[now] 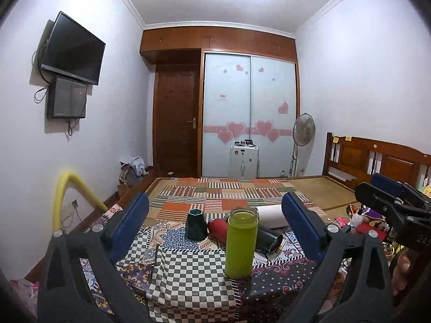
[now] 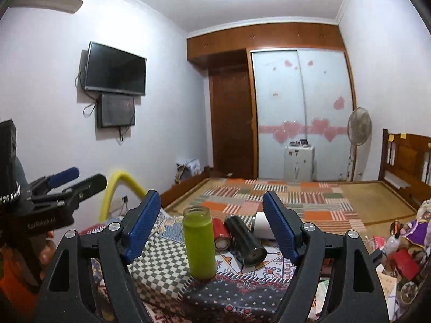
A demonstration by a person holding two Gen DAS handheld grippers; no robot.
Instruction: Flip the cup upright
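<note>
- Between the wide-spread blue pads of the right gripper (image 2: 211,219), a green cup (image 2: 200,242) stands on its base, glass mouth up, on the patterned cloth (image 2: 161,263); nothing is held or touched.
- Straight ahead of both tools, the cup's long axis runs vertical; it sits low and centred in the right wrist view and slightly right of centre in the left one, so which arm is nearer cannot be told.
- Equally parted and empty, the left gripper (image 1: 215,211) frames the same cup from the other side, with the right tool visible at that view's far right edge.
- Behind the green cup lie three more vessels on their sides: a red cup (image 2: 221,232), a black cup (image 2: 245,239) with its metal end facing the camera, and a white cylinder (image 2: 260,223).
- A dark faceted cup (image 1: 196,224) stands left of them, seen only from the left wrist.
- Judged from this, the green cup is already upright; any next flip would likely target the black cup just behind it, to the right.
</note>
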